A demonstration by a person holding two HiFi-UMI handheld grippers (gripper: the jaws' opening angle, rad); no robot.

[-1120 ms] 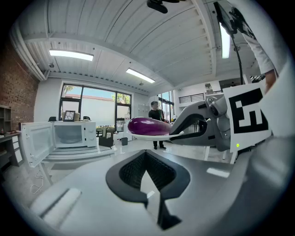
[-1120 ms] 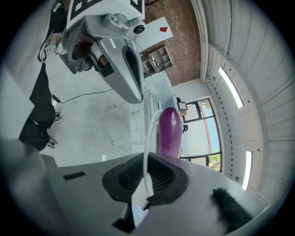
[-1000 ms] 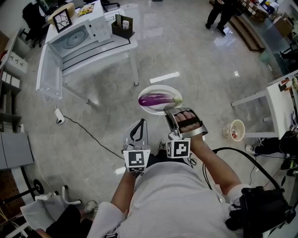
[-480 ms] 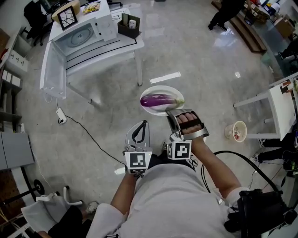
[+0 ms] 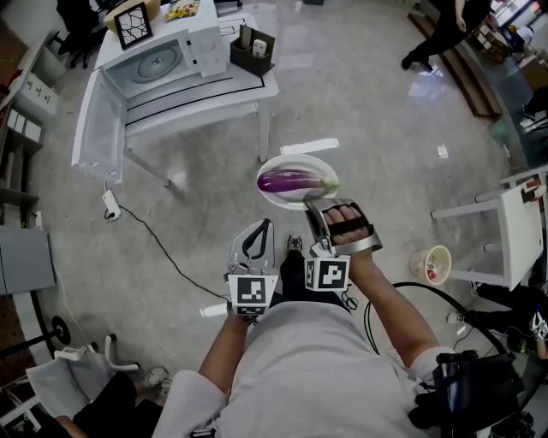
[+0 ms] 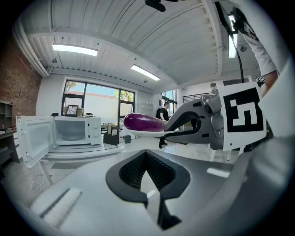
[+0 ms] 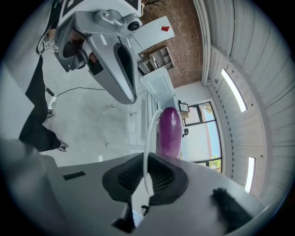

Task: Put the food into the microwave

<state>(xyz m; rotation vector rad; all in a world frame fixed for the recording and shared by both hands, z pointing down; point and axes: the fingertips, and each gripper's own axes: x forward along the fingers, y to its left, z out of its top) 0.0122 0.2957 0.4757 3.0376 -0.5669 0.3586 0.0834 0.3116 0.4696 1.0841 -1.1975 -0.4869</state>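
A purple eggplant (image 5: 289,180) lies on a white plate (image 5: 295,162), carried above the floor. My right gripper (image 5: 313,204) is shut on the plate's near rim; in the right gripper view the thin rim (image 7: 147,138) runs between the pads, with the eggplant (image 7: 169,131) beyond. My left gripper (image 5: 259,226) hangs beside it on the left, shut and holding nothing (image 6: 146,167). The white microwave (image 5: 158,62) stands on a white table (image 5: 224,85) at the far left, its door (image 5: 94,128) swung wide open. The left gripper view also shows the microwave (image 6: 76,131) ahead.
A black caddy (image 5: 253,50) sits on the table right of the microwave, with a framed picture (image 5: 135,24) on top of it. A power strip (image 5: 110,204) and its cable lie on the floor. At right are another white table (image 5: 522,214) and a small bin (image 5: 431,261). A person (image 5: 437,34) walks far off.
The microwave table has shifted rightward and closer in the head view as both grippers travelled forward. The plate with the eggplant stays in the right gripper's grip.
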